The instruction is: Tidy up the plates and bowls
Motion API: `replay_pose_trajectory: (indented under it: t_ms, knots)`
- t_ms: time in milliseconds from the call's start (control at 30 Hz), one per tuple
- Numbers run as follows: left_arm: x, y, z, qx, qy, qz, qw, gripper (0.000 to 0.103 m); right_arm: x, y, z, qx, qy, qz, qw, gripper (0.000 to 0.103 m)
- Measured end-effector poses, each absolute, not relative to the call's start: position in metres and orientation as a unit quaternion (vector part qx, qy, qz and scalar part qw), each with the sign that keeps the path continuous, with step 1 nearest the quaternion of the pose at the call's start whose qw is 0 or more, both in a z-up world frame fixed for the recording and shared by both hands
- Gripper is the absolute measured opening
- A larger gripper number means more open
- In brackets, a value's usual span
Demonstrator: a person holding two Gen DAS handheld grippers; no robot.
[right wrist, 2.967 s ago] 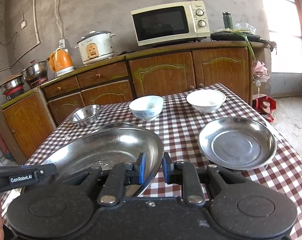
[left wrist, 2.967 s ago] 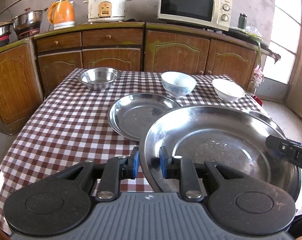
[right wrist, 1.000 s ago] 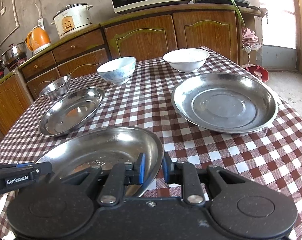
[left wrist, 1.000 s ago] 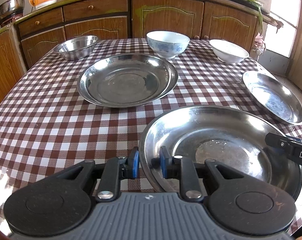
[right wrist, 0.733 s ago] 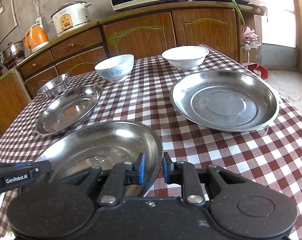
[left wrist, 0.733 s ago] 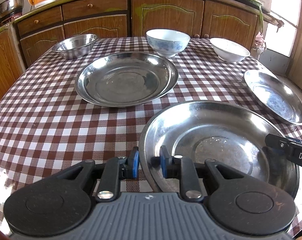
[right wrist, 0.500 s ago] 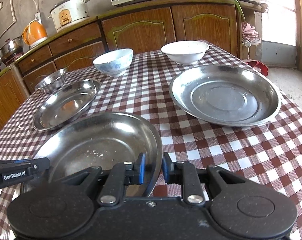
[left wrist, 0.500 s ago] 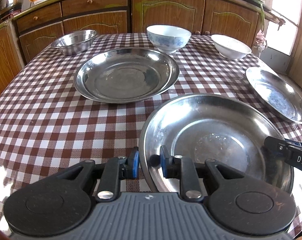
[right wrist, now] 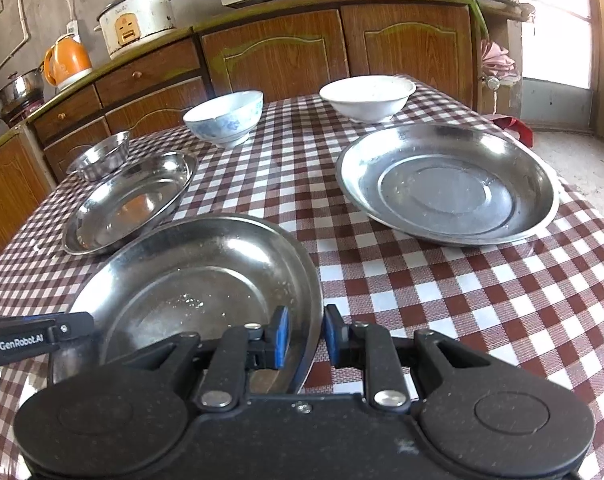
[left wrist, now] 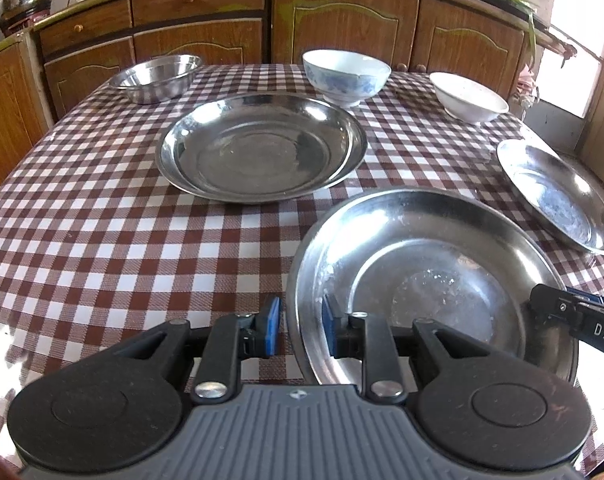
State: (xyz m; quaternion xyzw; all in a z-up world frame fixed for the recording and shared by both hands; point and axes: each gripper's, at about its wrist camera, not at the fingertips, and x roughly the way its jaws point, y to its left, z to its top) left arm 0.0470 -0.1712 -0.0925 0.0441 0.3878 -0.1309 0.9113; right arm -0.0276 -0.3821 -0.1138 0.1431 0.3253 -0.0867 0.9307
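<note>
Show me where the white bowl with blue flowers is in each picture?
Left wrist view: the blue-flowered bowl stands at the top, right of middle, just behind the middle steel plate.
Right wrist view: the blue-flowered bowl stands upper left of middle, left of the plain white bowl.
Shared landmark: the plain white bowl is its right-hand neighbour in both views.

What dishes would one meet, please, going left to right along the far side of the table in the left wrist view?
Small steel bowl → blue-patterned white bowl → plain white bowl.

Left claw [left wrist: 300, 330] and right claw [right wrist: 305, 336] are opening.
</note>
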Motion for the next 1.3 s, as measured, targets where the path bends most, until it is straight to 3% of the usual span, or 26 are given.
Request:
replay_pose_trajectory:
  t_ms: [100, 167, 400, 667, 1300]
  knots:
    - [0.045, -0.169, -0.088, 0.039, 0.387, -0.128, 0.912, 0.026, -0.031, -0.381, -0.109, 0.138, 0.319, -0.092, 0.933, 0.032]
    - [0.045, -0.167, -0.083, 0.035, 0.386, -0.127, 0.913, 0.026, -0.034, -0.379, -0.102, 0.131, 0.309, -0.097, 0.937, 0.039]
    - [0.042, -0.159, -0.066, 0.028, 0.381, -0.116, 0.917, 0.039, -0.039, -0.369, -0.078, 0.124, 0.288, -0.075, 0.947, 0.046]
    - [0.039, -0.146, -0.045, 0.025, 0.373, -0.096, 0.922, 0.055, -0.036, -0.350, -0.054, 0.121, 0.278, -0.039, 0.952, 0.062]
    - [0.045, -0.115, -0.016, 0.024, 0.359, -0.077, 0.930, 0.060, -0.016, -0.301, -0.021, 0.091, 0.271, 0.011, 0.958, 0.063]
